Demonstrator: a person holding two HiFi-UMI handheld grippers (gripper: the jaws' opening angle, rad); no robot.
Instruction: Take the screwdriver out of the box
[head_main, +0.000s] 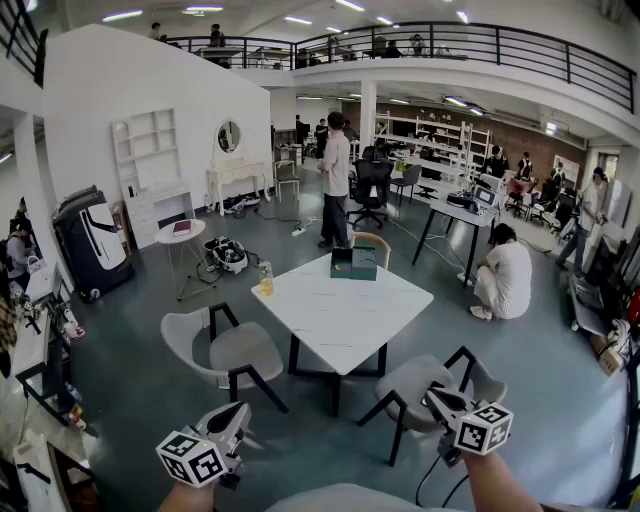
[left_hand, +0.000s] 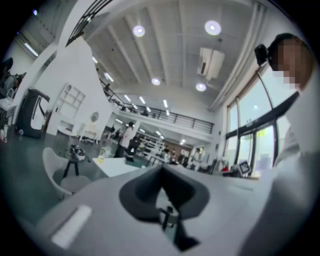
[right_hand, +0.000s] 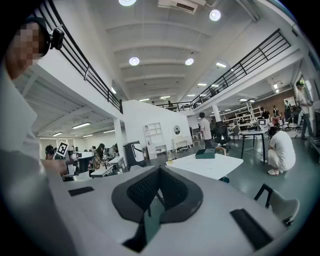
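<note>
The left claw (head_main: 238, 412), grey and fitted with a cube of square markers, is held at the lower left of the head view, well short of the desk. In the left gripper view its dark pads are seen pressed together, clenched with nothing between them. Beyond it, a grey shell chair with black legs (head_main: 235, 352) is drawn up at the near left edge of the white square-topped desk (head_main: 340, 315). A small clear bottle of yellow liquid (head_main: 266, 281) is stood upright at the desk's left corner. The dark green rectangular box (head_main: 354, 263) is placed at the far corner of the desk, well apart from both claws. Whether the screwdriver lies inside it cannot be told from here. A second grey chair with black legs (head_main: 415, 385) is set at the near right edge. The right claw (head_main: 433, 396) is held at the lower right, tilted slightly downward. In the right gripper view its ribbed dark pads are likewise clenched on nothing.
</note>
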